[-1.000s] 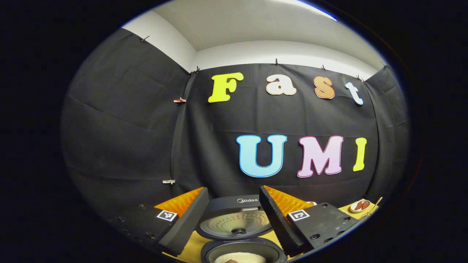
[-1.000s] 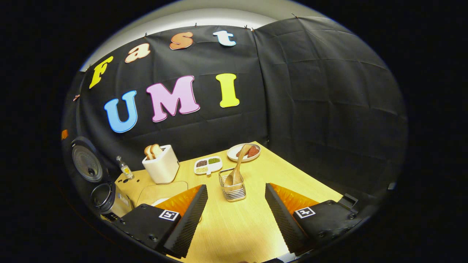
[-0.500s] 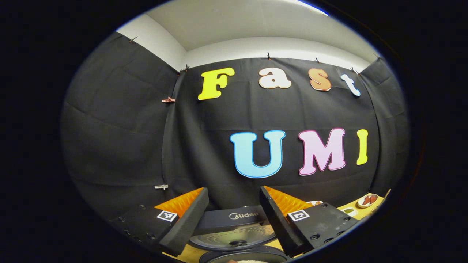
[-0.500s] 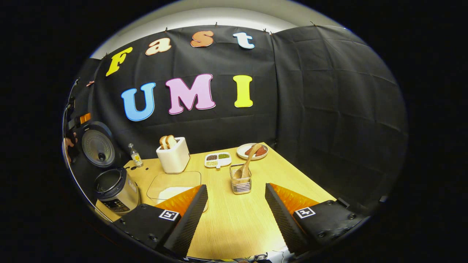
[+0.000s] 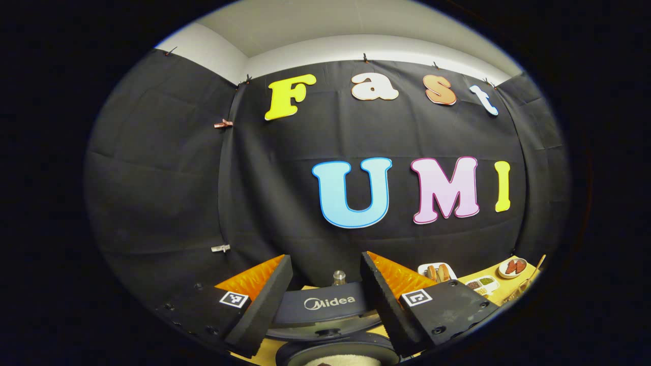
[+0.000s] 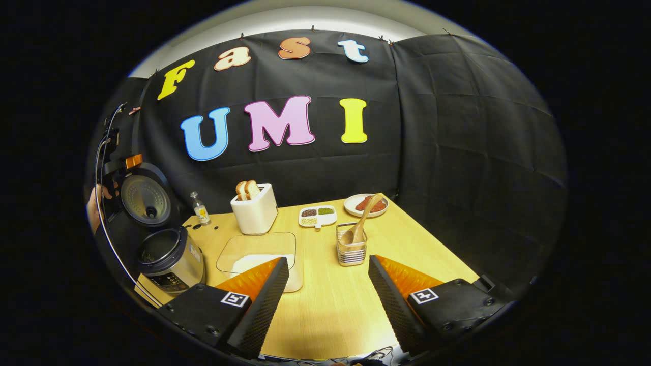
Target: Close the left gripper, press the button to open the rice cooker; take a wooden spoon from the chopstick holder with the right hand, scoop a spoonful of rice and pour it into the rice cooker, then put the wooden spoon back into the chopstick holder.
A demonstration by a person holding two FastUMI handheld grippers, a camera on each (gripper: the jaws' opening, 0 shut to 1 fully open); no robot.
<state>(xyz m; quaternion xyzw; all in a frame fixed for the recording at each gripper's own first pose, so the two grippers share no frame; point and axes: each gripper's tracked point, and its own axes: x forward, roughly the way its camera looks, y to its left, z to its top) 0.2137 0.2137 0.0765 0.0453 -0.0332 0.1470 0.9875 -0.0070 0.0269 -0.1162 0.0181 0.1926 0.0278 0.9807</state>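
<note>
Right claw [image 6: 328, 300] drawn farther back from chopstick holder [image 6: 351, 250], spread empty, left claw [image 5: 325, 300] spread above open rice cooker [image 5: 333, 351]

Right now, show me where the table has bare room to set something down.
Barest: the near table between the right gripper and chopstick holder, and the right strip beside it. Crowded: the left, with rice cooker, rice container and toaster.

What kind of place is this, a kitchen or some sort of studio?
Probably a staged kitchen in a recording booth: black cloth walls surround a wooden table set with an open rice cooker, a toaster and a wooden spoon.
</note>
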